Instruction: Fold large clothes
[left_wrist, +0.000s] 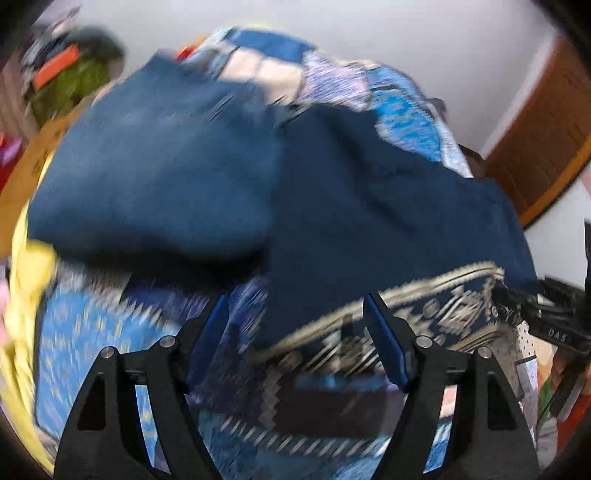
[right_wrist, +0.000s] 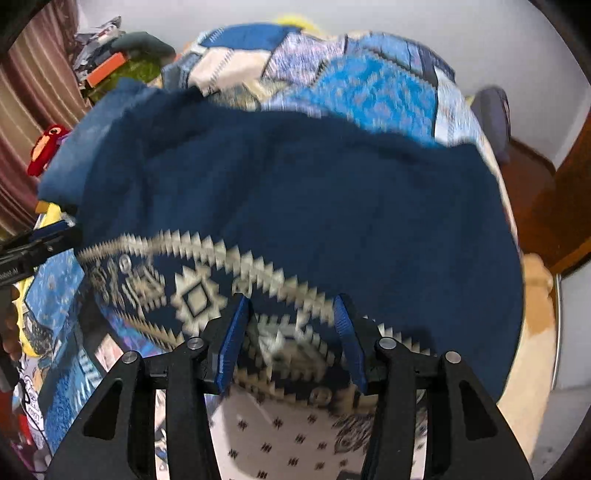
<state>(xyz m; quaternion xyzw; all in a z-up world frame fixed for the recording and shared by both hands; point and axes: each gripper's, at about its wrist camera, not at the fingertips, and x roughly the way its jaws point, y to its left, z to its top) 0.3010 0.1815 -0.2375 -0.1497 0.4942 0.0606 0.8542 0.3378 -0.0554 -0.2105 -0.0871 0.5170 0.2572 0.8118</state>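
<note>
Bed w/ a blue patchwork quilt (left_wrist: 406, 122) fills the left wrist view: navy sweater (left_wrist: 369, 221) lies spread on it, part folded, and the left gripper (left_wrist: 295, 321) hovers low at its patterned hem, jaws wide, holding nothing. Right wrist view: right gripper (right_wrist: 291, 325) sits over the same hem, jaws fairly wide w/ hem between them, not pinched; prob. mid-fold, so next is to pinch the hem on both sides and lift it over.

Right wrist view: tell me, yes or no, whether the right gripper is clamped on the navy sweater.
No: the right gripper stands open, its blue fingers spread apart over the navy sweater patterned band.
</note>
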